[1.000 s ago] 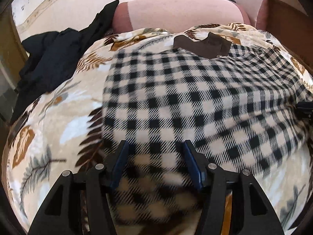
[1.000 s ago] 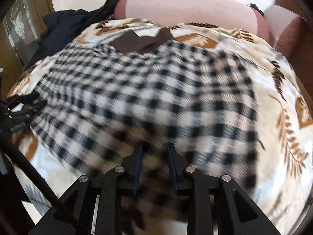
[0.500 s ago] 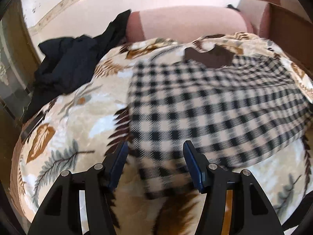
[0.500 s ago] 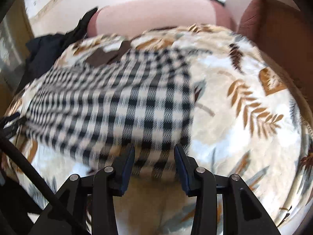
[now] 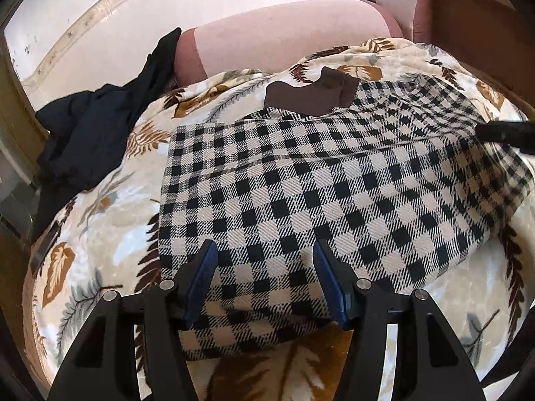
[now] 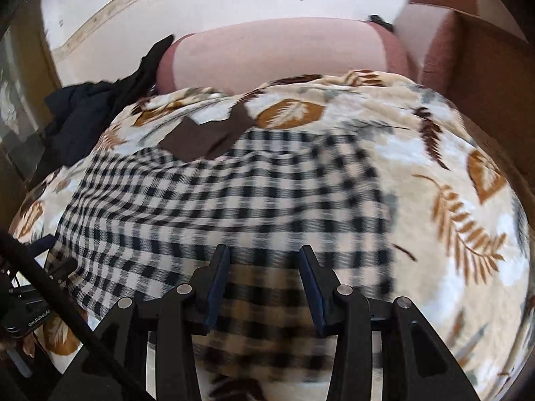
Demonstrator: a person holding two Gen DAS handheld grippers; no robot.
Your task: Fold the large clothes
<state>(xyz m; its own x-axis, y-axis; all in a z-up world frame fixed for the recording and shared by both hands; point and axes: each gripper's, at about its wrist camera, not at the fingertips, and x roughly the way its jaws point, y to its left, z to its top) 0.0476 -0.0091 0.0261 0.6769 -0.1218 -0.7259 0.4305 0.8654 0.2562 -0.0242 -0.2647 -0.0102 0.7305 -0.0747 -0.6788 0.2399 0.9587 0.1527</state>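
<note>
Jaws of the left gripper and right gripper stand spread, holding nothing, straddling the near hem of the checked garment, which lies flat on the leaf-print blanket, brown collar farthest, probably laid out for folding.

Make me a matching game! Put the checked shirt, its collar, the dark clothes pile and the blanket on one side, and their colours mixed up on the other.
Things:
1. checked shirt
2. collar
3. dark clothes pile
4. blanket

Colours:
A. plain brown
B. cream with leaf prints
C. black and cream squares
D. very dark, nearly black

Pairs: 1-C, 2-A, 3-D, 4-B
</note>
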